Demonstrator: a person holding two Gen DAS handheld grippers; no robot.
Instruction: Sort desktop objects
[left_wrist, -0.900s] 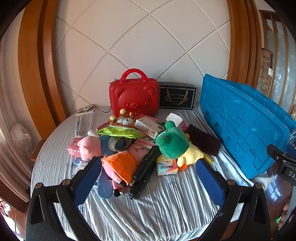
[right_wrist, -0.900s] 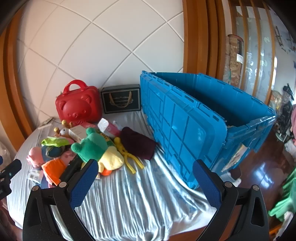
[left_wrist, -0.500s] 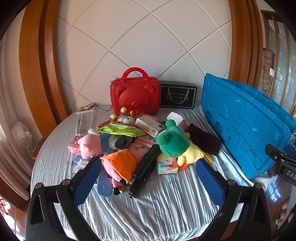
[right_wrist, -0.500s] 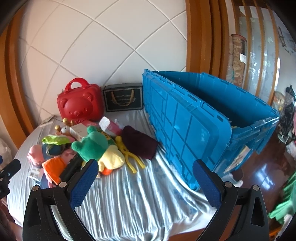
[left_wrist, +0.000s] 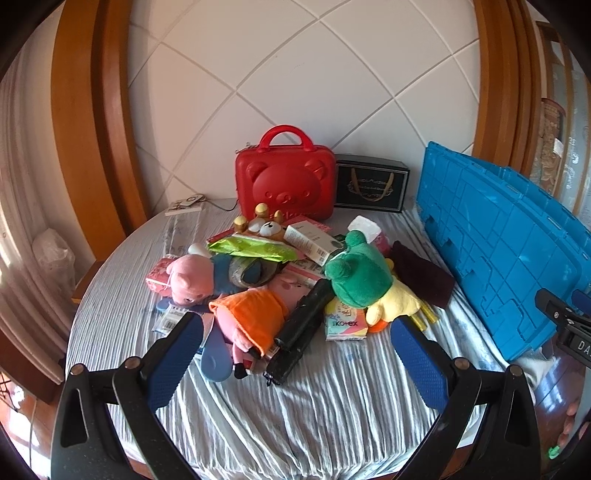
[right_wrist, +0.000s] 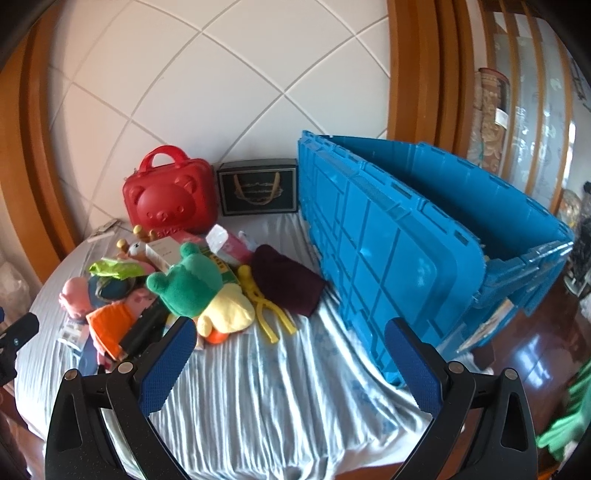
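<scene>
A: Where are the toys?
B: Heaped mid-table on the striped cloth. The green frog toy lies at the pile's three o'clock, the pink pig toy at nine, the red bear case upright at twelve.
A: And the blue crate?
B: At the pile's three o'clock, touching the table edge, lid flaps open.
A: The tools?
B: Left gripper spread wide, holding nothing; right gripper the same, above the cloth.
</scene>
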